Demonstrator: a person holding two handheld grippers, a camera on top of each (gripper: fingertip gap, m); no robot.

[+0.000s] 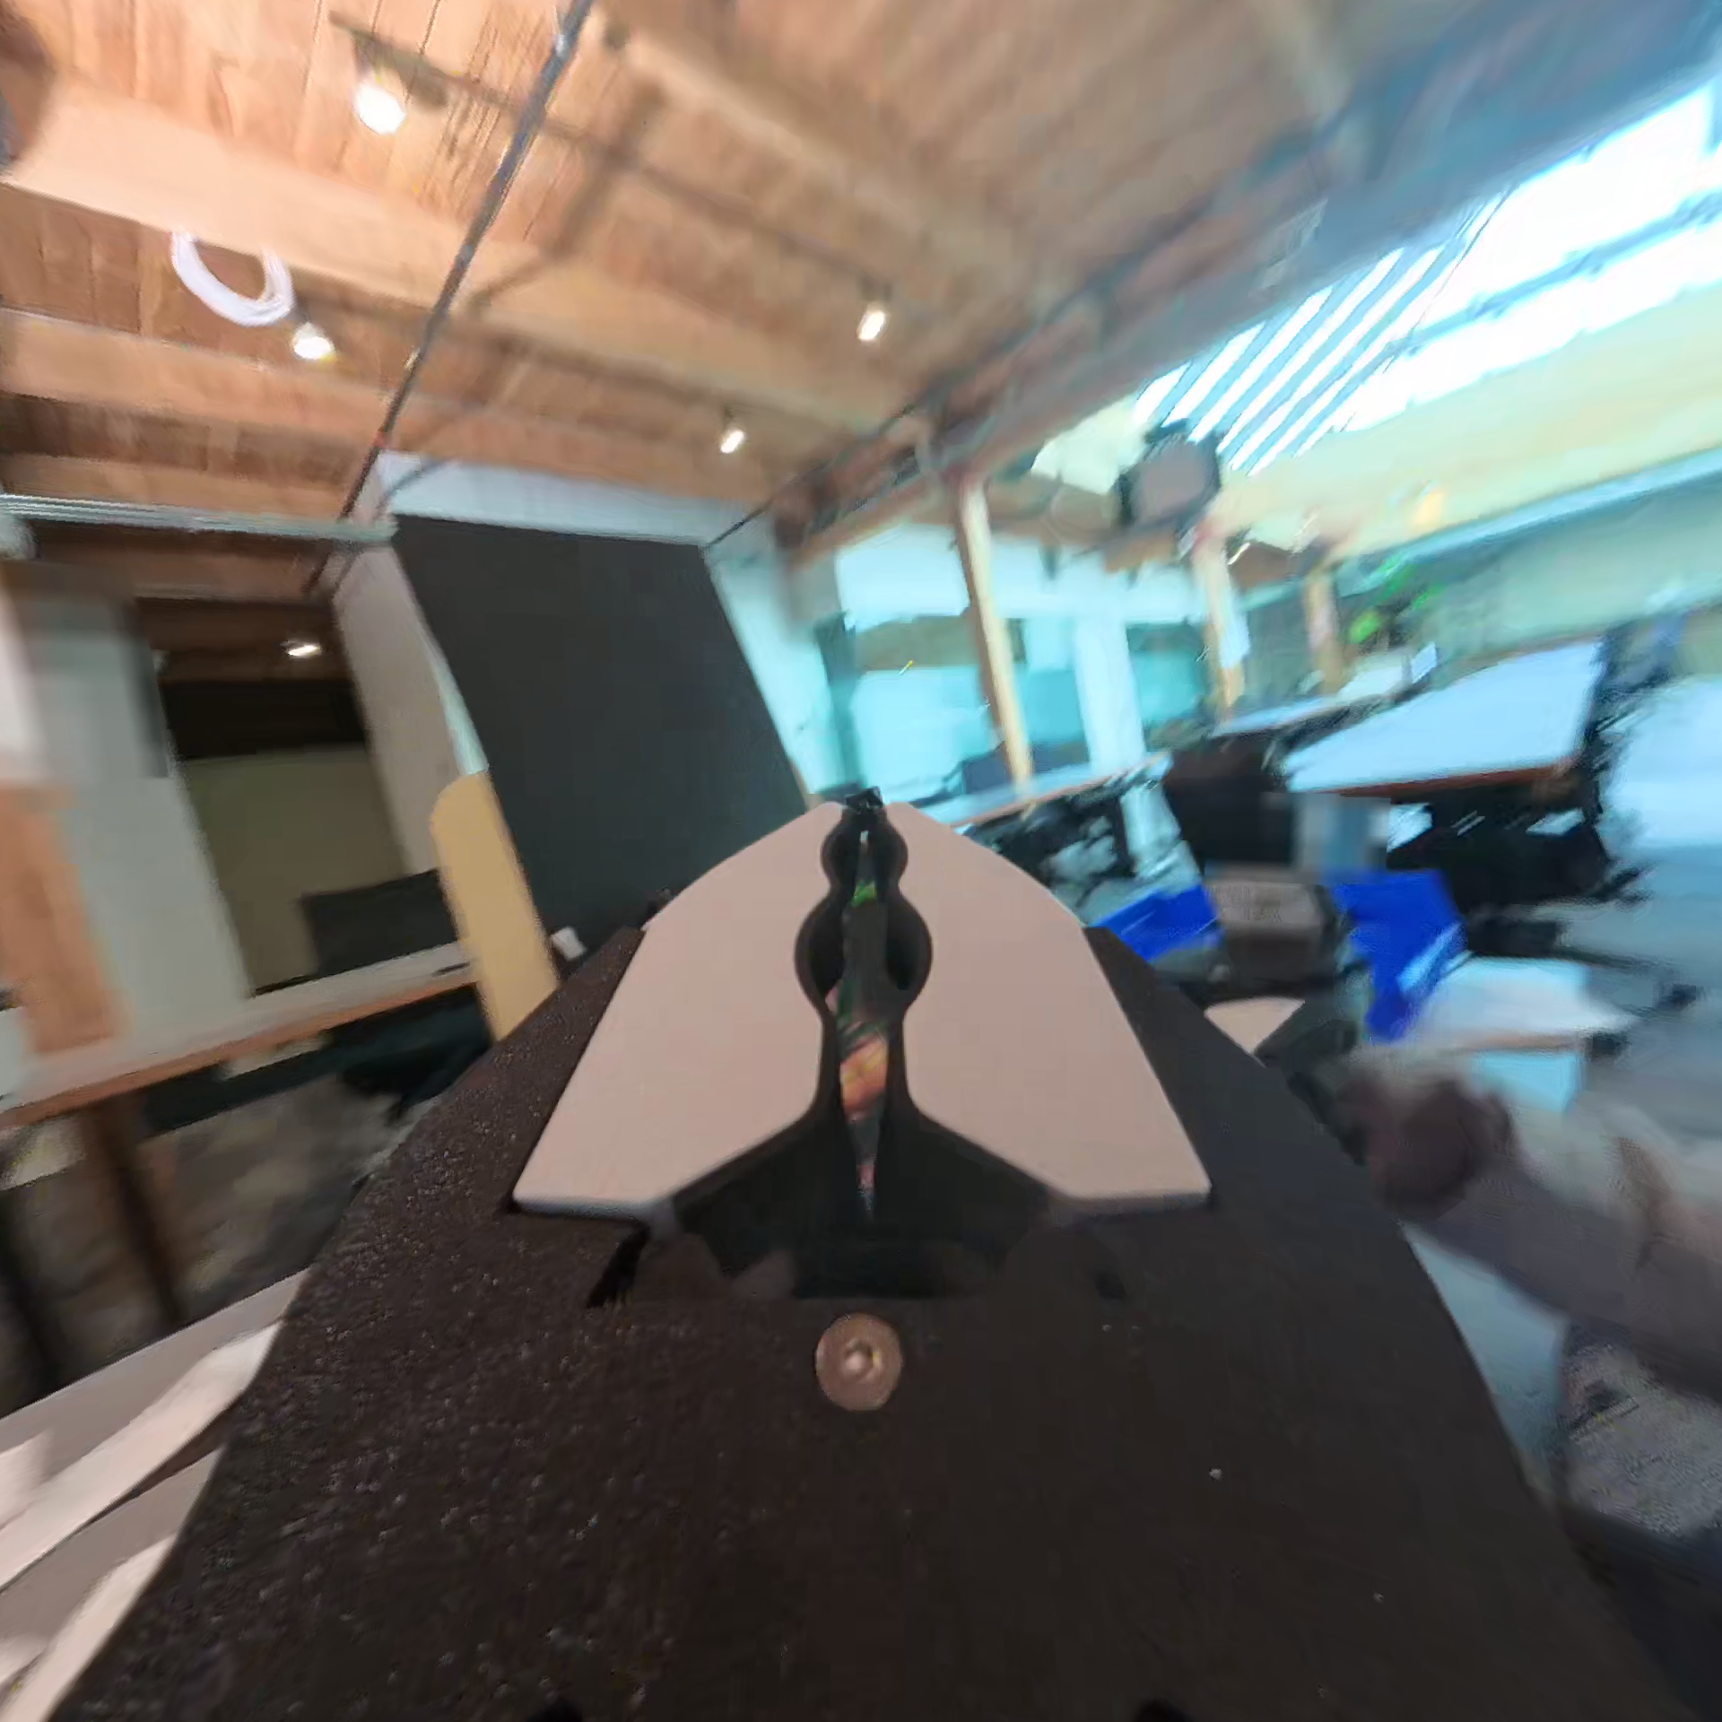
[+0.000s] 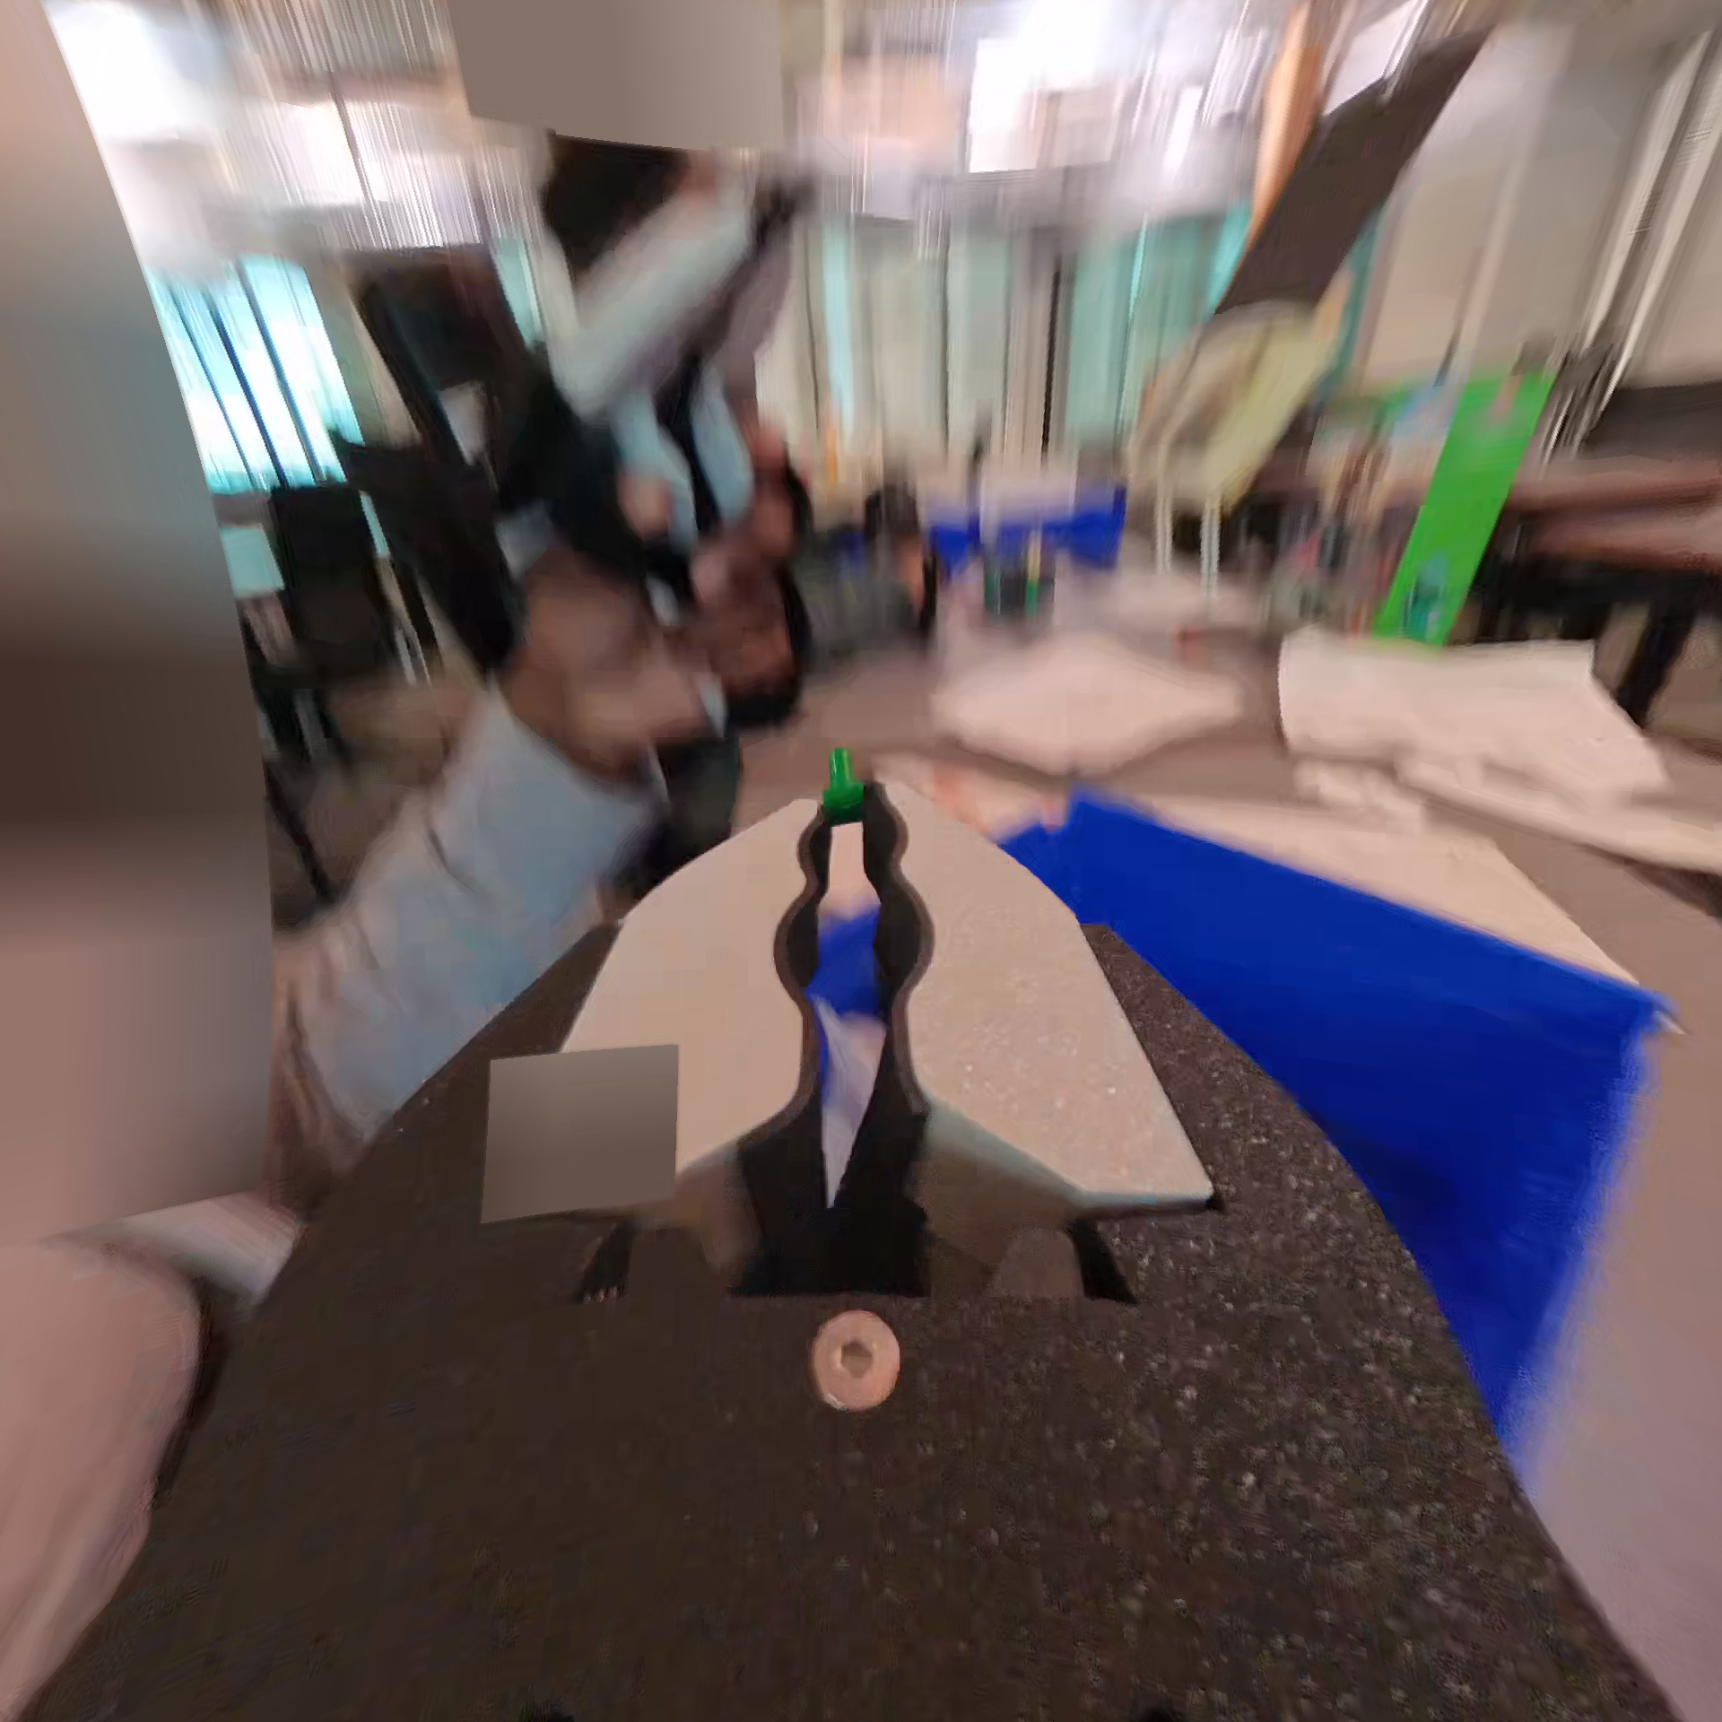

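My left gripper [image 1: 865, 818] is shut on a thin dark flat piece [image 1: 862, 1053], seen edge-on between the pale fingers, with a small black tip at the front. It is held up in the air and points into the room. My right gripper [image 2: 846, 813] is shut on a small green piece [image 2: 841, 778] that sticks out past the fingertips. It hovers over the near left corner of a blue bin [image 2: 1305, 978]. The left gripper [image 2: 652, 307], in a person's hand, shows blurred at upper left in the right wrist view.
Both views are motion-blurred. A person's light blue sleeve [image 2: 485, 839] crosses the left of the right wrist view. White bags or cloths [image 2: 1454, 717] lie beyond the blue bin. Blue bins [image 1: 1398, 932] and desks [image 1: 1454, 736] stand to the right in the left wrist view.
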